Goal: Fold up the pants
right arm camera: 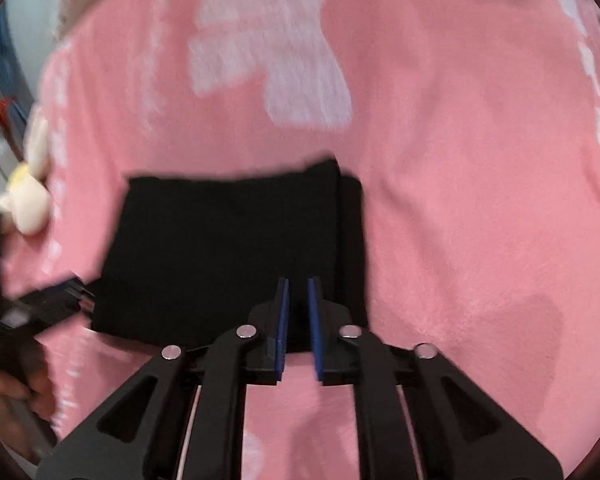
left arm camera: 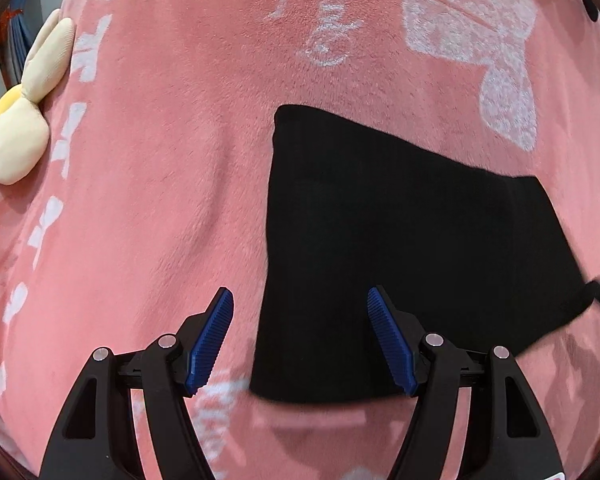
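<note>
The black folded fabric pants (left arm camera: 412,256) lie flat on a pink fleece blanket (left arm camera: 160,160). Left gripper (left arm camera: 300,340) has its jaws wide and empty over the near-left corner. Only the right view shows the right gripper (right arm camera: 298,328), jaws narrow with a small gap, nothing between them, plus an extra folded layer at the right edge.

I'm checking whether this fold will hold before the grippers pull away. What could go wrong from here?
1. The right gripper is nearly closed just above the black pants; withdrawing might snag and lift the top layer.
2. The pink blanket is soft and rumpled, so the stack may slump.
3. The right-hand layers sit offset, so the fold may already be uneven.
</note>
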Demonstrator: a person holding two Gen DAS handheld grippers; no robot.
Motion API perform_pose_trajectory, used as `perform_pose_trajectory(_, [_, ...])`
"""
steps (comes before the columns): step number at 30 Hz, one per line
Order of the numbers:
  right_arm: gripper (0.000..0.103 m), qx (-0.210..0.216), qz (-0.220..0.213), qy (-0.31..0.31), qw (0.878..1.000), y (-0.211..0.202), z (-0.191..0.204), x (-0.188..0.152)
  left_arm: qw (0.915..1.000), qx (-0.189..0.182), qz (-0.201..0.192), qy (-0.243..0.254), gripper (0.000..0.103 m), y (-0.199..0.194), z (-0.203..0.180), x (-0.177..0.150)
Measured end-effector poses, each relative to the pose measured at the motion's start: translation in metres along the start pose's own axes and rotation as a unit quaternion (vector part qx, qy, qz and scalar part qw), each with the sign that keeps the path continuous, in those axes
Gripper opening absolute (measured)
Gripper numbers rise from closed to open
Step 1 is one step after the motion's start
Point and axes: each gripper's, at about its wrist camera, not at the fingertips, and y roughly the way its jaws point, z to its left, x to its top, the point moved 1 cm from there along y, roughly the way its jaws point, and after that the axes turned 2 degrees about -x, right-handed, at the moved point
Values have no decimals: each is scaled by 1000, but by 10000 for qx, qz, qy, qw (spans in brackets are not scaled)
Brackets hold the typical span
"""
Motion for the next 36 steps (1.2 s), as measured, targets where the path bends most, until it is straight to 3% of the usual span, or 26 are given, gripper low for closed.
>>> perform_pose_trajectory(6, [11, -62, -208, 0, 9998, -57, 17, -36, 9999, -43, -97, 23, 67, -38, -3, -29])
perform_pose_trajectory(13, [11, -156, -13, -49, 9999, -95, 35, -106, 9995, -161, -270, -11, 70, -103, -4, -79])
perform_pose_trajectory(17, [11, -384, -74, -290, 9988, -111, 47, -138, 9990, 25, -401, 180, 72, -125, -1, -110])
perform_pose_trajectory(23, [11, -480, 19, -186, 9987, -121, 45, -176, 9987, -28, -480, 191, 72, -136, 8, -147])
perform_pose_trajectory(30, [11, -507, 244, 172, 9983, -114, 36, -182, 9987, 89, -449, 232, 72, -106, 16, -180])
perform_pose_trajectory(36, [11, -650, 283, 106, 9974, -113, 41, -185, 9984, -81, -552, -28, 72, -110, 23, -185])
